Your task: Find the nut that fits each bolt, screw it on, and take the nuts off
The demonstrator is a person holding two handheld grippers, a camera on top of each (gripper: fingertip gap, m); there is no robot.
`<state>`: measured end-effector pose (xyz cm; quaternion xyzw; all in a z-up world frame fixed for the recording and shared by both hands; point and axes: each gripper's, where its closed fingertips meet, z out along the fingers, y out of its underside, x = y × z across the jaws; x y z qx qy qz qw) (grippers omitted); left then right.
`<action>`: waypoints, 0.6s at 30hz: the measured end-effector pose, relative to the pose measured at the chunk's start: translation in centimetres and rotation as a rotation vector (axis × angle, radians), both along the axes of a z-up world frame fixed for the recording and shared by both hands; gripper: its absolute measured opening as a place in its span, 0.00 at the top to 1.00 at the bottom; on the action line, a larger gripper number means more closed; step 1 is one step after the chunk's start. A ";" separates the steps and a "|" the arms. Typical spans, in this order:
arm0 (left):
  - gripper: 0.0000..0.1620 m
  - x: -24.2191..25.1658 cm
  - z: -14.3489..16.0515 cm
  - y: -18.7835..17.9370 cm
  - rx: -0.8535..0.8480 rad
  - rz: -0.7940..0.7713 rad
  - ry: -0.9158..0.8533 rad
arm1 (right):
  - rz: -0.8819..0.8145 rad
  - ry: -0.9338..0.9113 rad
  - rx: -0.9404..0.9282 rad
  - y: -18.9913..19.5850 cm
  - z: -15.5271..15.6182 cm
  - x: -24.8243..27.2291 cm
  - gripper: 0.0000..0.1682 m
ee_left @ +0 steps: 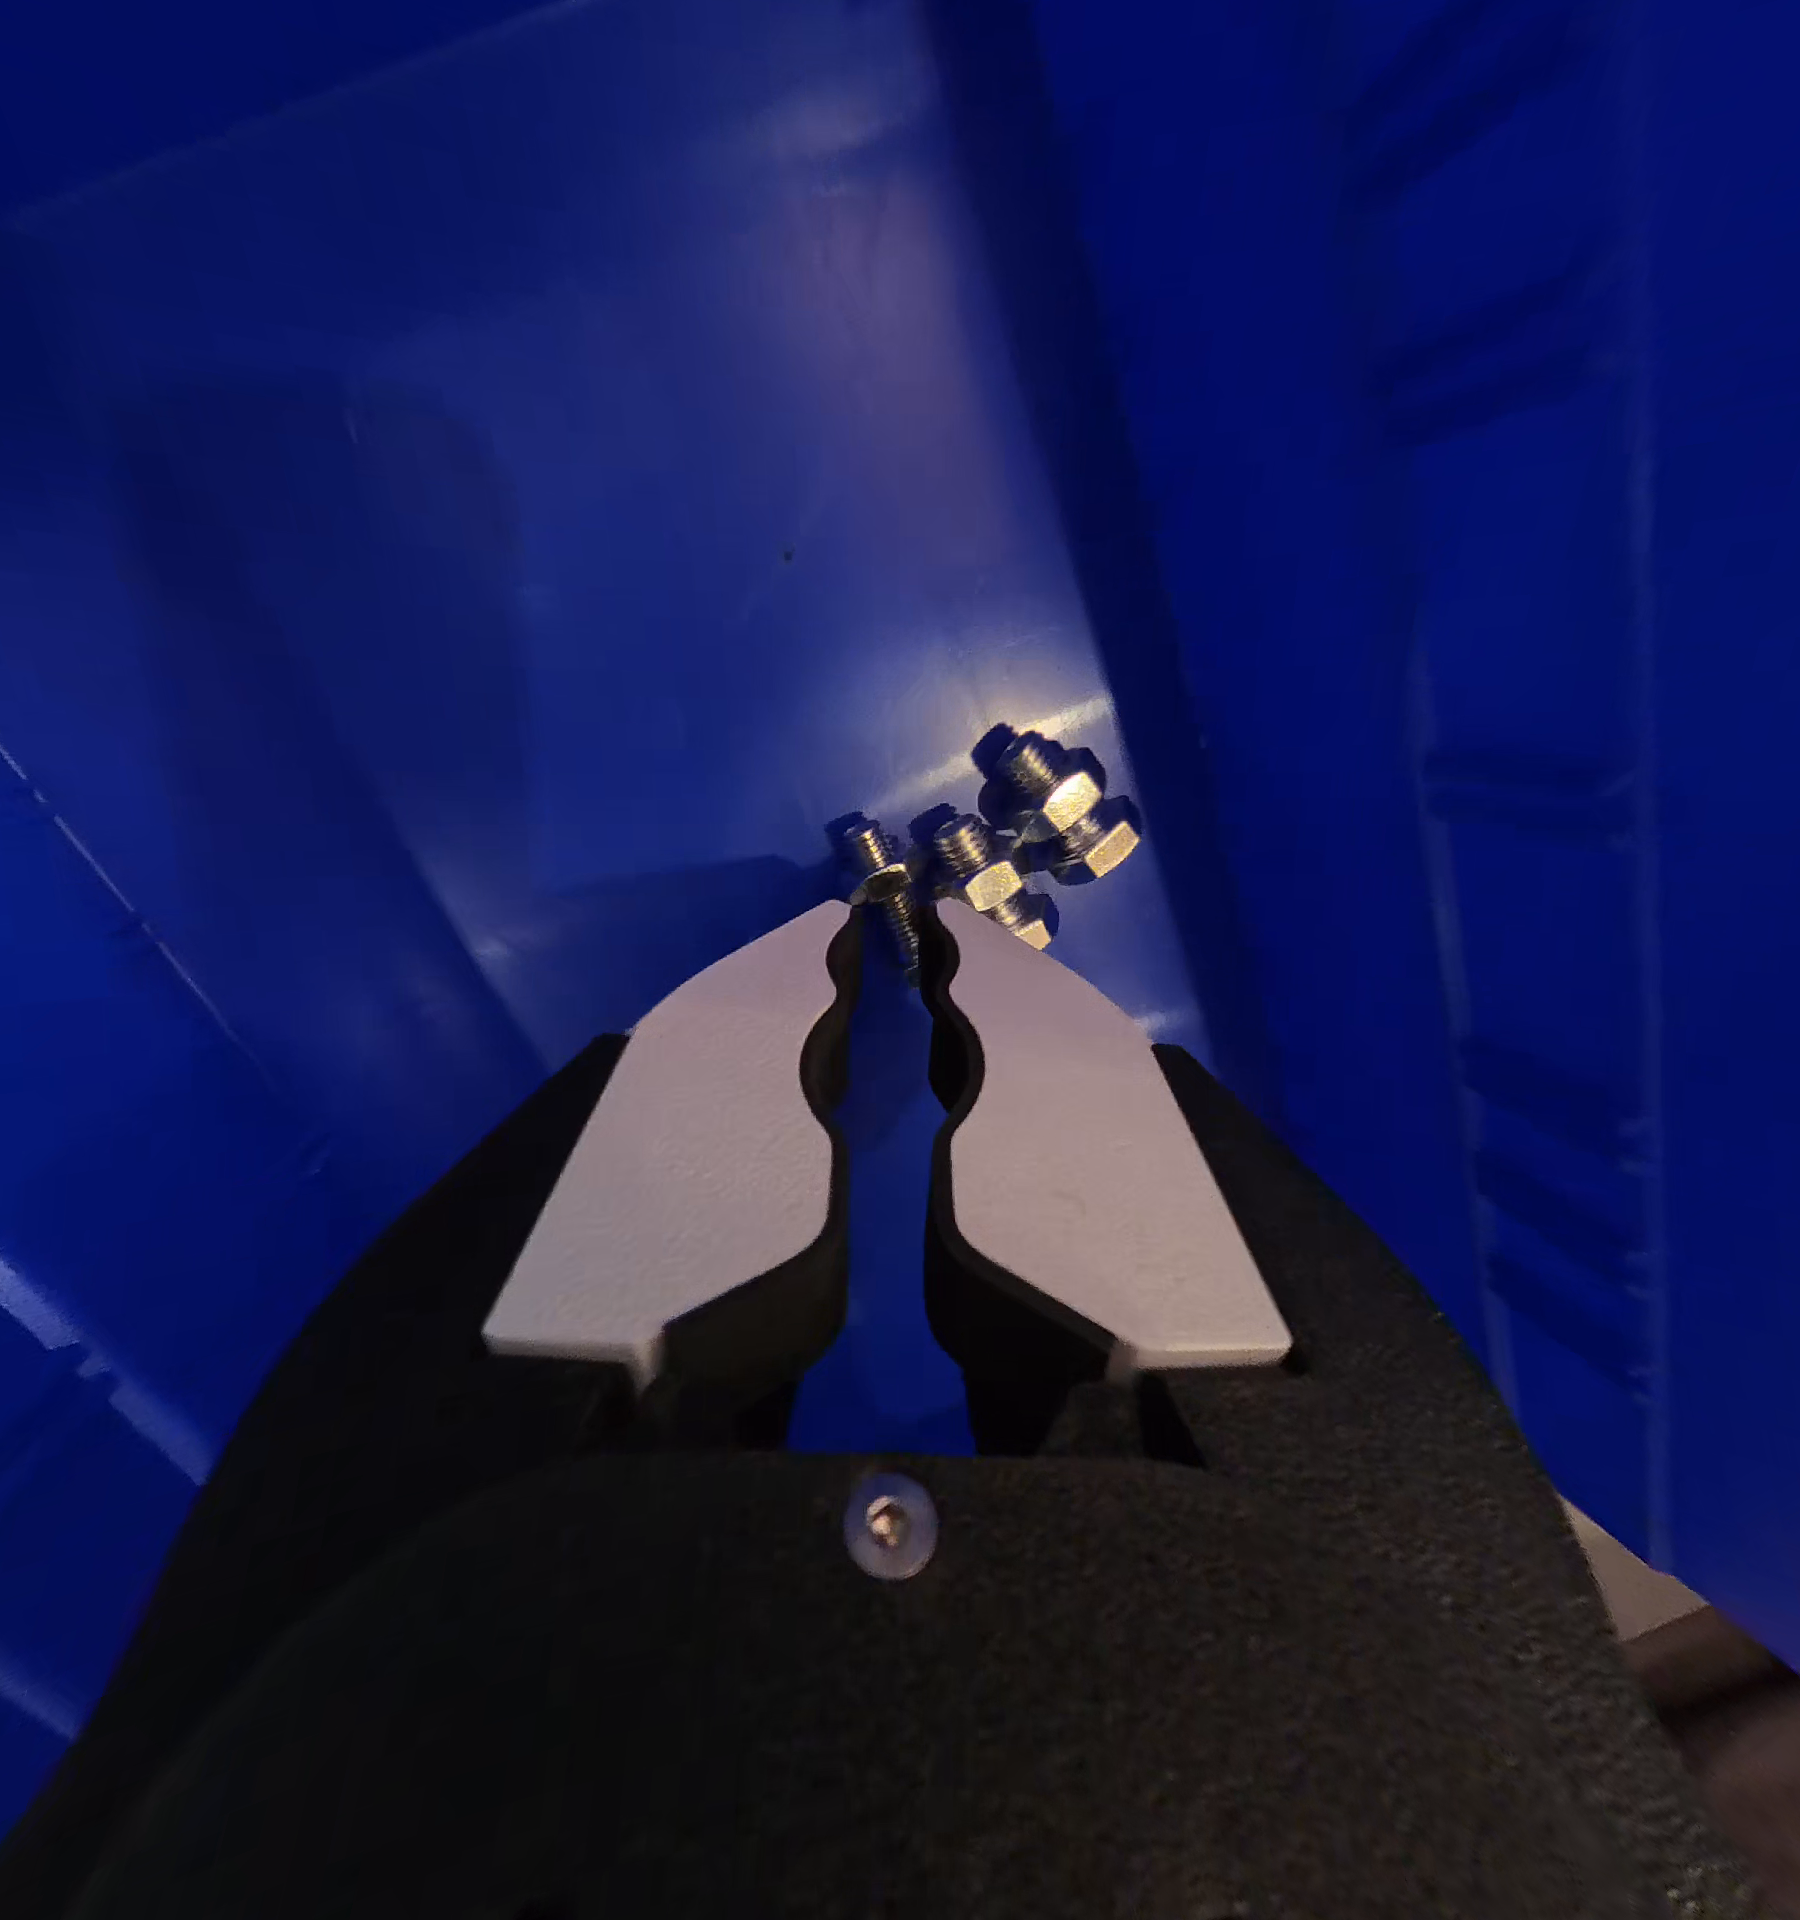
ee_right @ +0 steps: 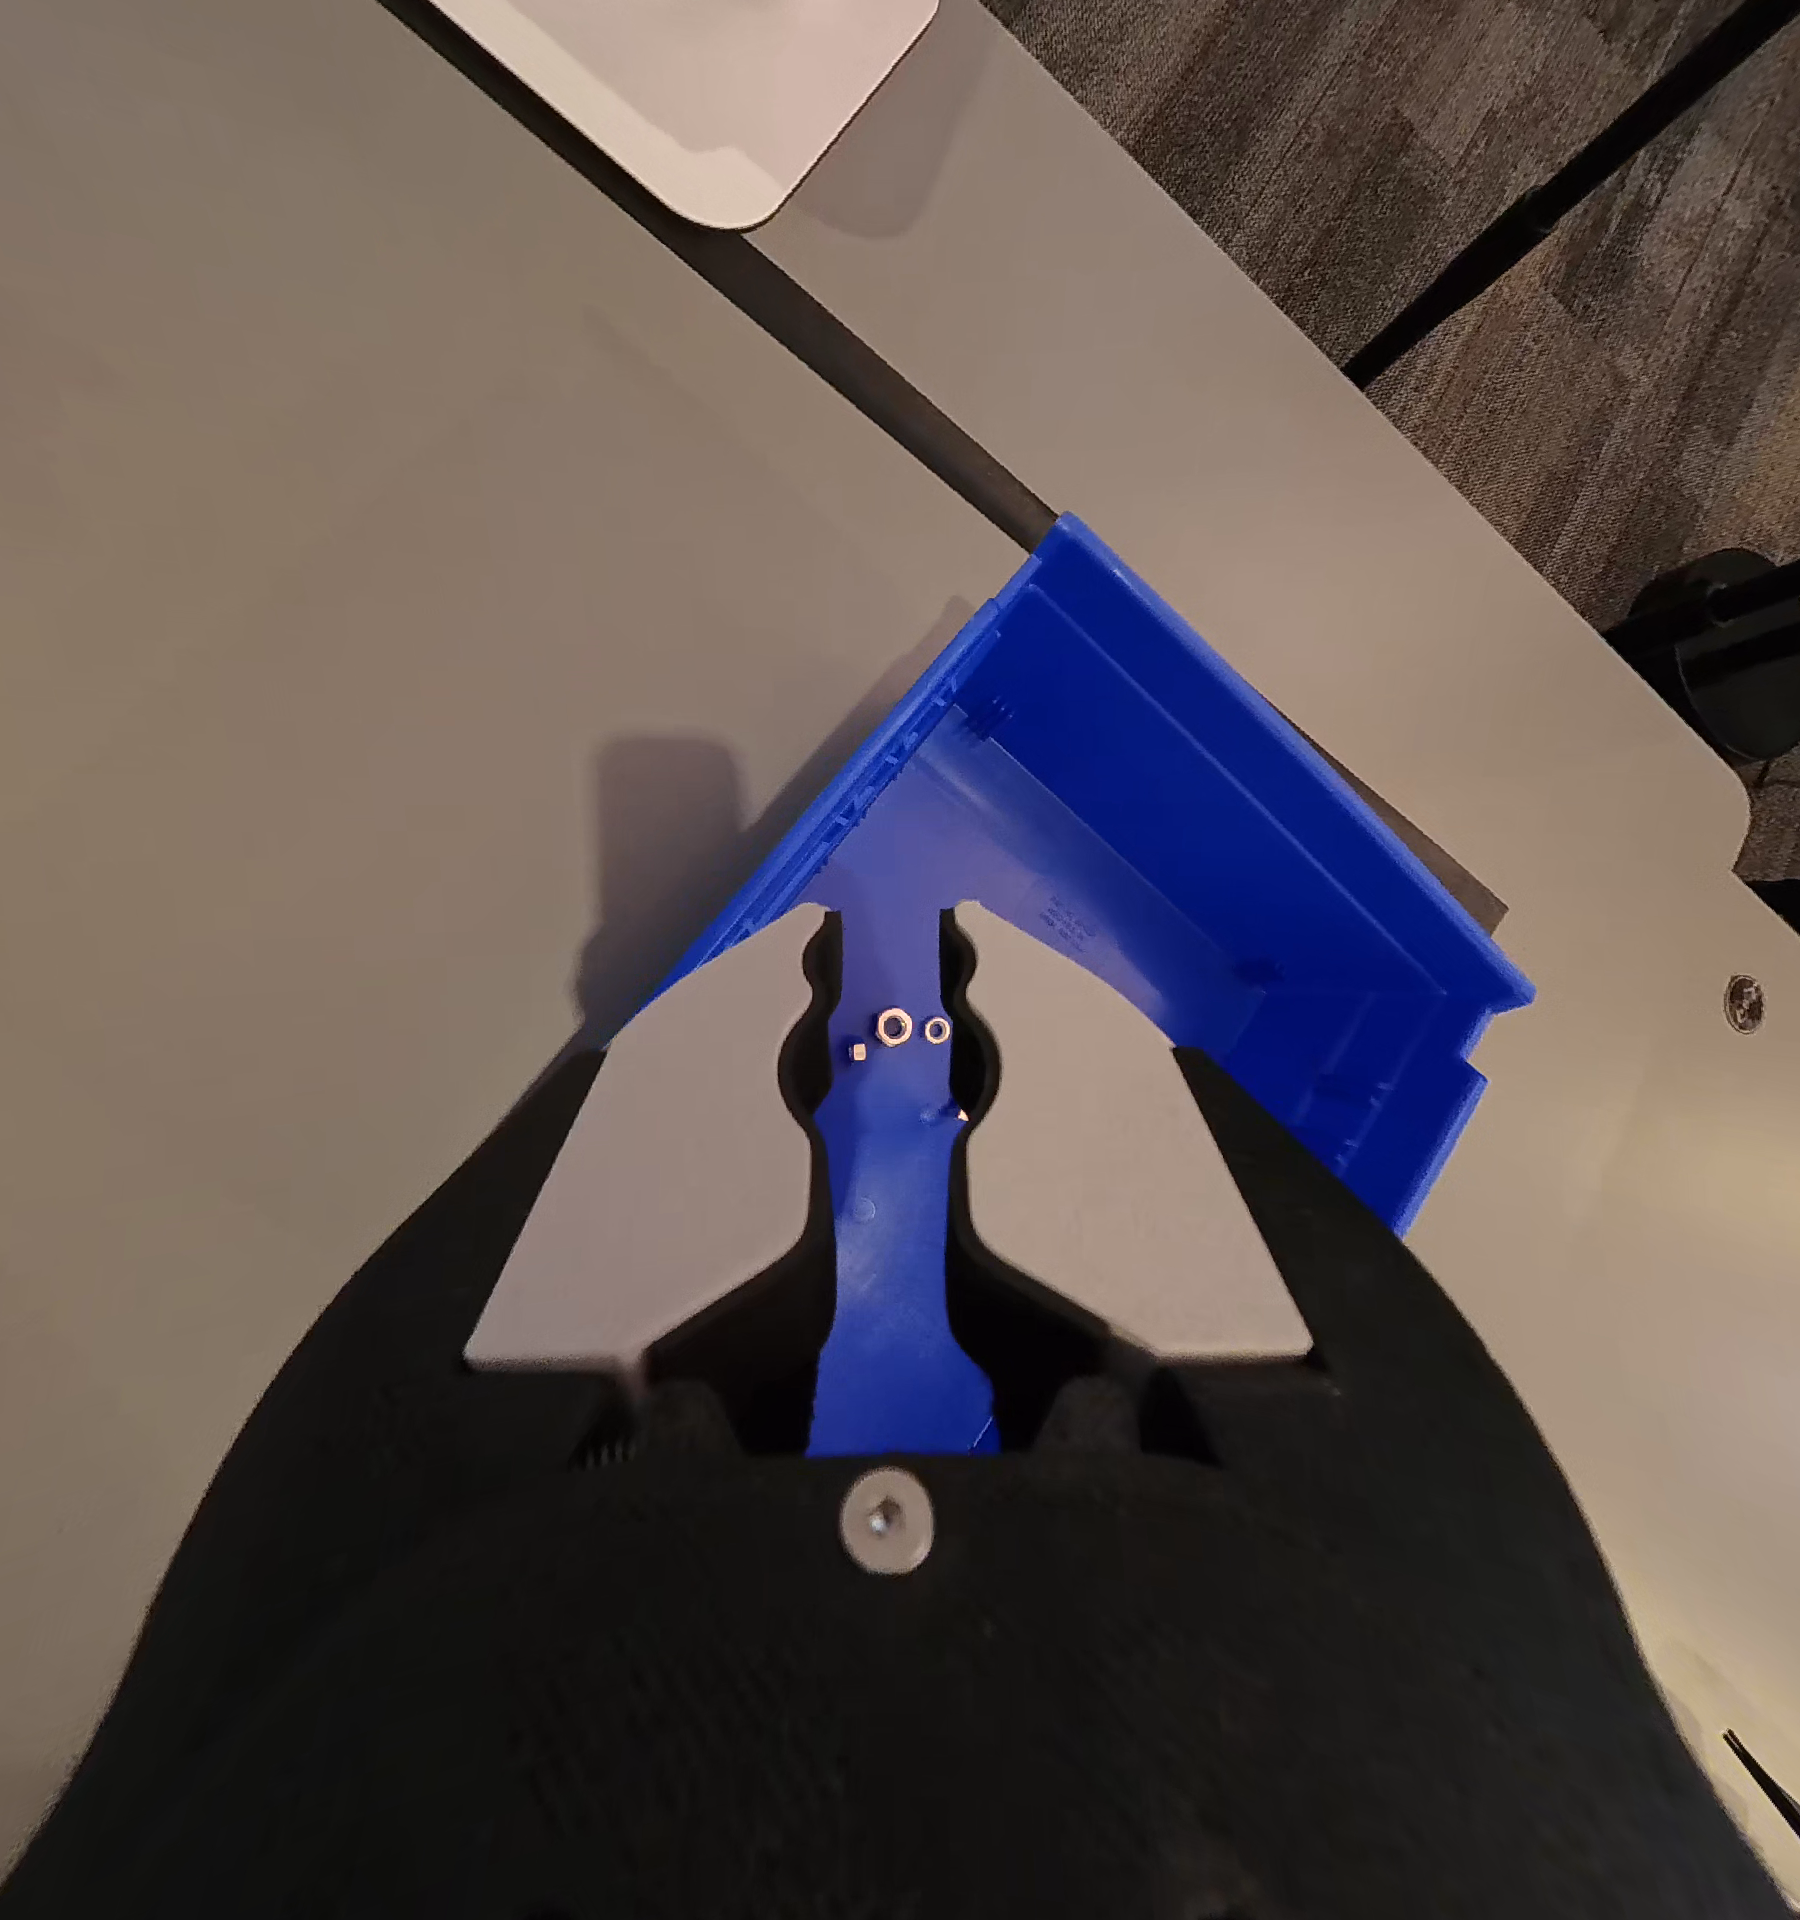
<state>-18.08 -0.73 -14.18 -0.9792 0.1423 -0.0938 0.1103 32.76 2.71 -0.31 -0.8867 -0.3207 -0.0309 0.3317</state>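
The left gripper [ee_left: 894,920] reaches down into a blue bin [ee_left: 563,520], its fingers nearly together and clamped on a thin bolt [ee_left: 880,894] near the bin's corner. The bolt's long axis leans away, thread end up-left. Just behind lie 2 thicker bolts [ee_left: 1057,805] w/ nuts on. The right gripper [ee_right: 883,914] hovers above another blue bin [ee_right: 1239,810], fingers apart, holding nothing; 3 loose nuts [ee_right: 893,1028] lie on the bin floor between them.

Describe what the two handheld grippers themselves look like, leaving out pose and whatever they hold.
Both look alike. The left gripper has a textured black body, two pale grey, flat-faced fingers with wavy black inner edges tapering to points, and a silver screw in a clear washer at the centre. The right gripper matches it. No cables, sleeves or markings show.
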 end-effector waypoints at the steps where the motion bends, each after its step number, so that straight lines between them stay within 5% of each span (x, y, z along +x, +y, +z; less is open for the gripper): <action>1: 0.94 0.0 0.0 0.0 -0.002 0.002 0.001 | 0.000 -0.004 -0.001 0.0 0.0 0.0 0.88; 18: 0.94 -1.7 -0.7 -1.4 -0.086 0.012 0.120 | 0.021 -0.040 -0.033 -0.3 -0.9 -0.6 0.89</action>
